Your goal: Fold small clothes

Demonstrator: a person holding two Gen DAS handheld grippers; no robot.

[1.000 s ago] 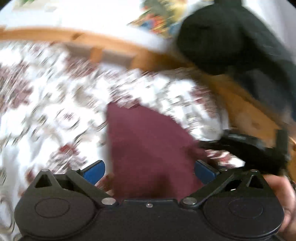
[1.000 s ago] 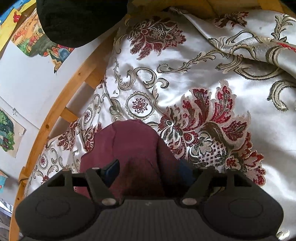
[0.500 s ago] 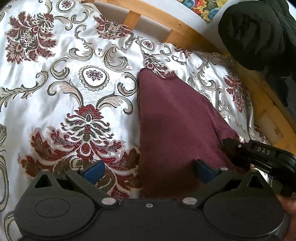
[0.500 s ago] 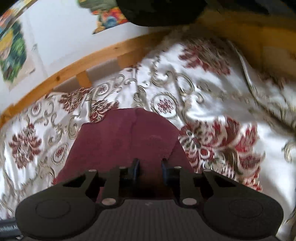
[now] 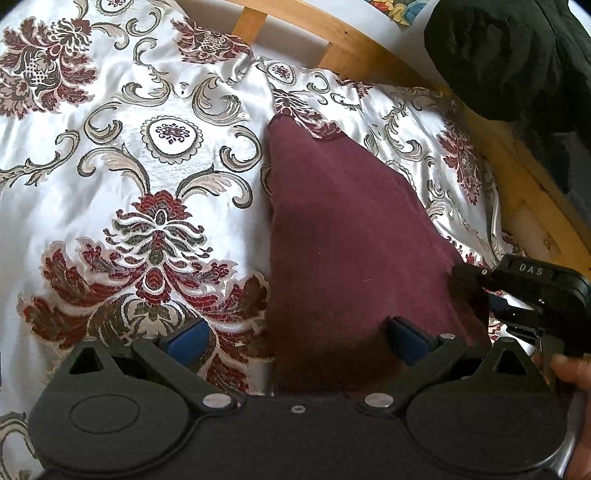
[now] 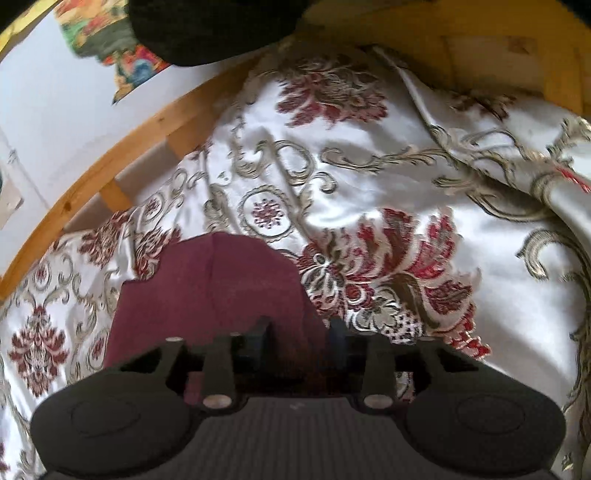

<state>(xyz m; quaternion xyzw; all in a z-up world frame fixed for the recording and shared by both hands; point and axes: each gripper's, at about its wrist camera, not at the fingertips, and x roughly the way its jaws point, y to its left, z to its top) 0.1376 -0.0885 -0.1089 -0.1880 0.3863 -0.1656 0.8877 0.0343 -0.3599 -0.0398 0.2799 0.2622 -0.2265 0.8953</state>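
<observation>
A small maroon garment (image 5: 343, 236) lies flat on the patterned satin bedspread (image 5: 110, 155). My left gripper (image 5: 295, 338) is open, its blue pads wide apart over the garment's near edge; the cloth passes under the right pad. My right gripper (image 5: 476, 284) shows at the garment's right edge in the left wrist view. In the right wrist view the right gripper (image 6: 299, 334) has its jaws partly closed with a gap, around the garment's (image 6: 214, 288) near right edge. Whether it pinches the cloth is hidden.
A wooden bed rail (image 5: 332, 33) runs along the far side, and shows in the right wrist view (image 6: 110, 162). A black bundle (image 5: 517, 55) sits on the rail at the far right. The wall carries colourful pictures (image 6: 110, 55). The bedspread is wrinkled at far right (image 6: 517, 155).
My left gripper swung from a blurred view and steadied over the garment's near edge, still open. My right gripper narrowed its jaws at the garment's edge and turned slightly right.
</observation>
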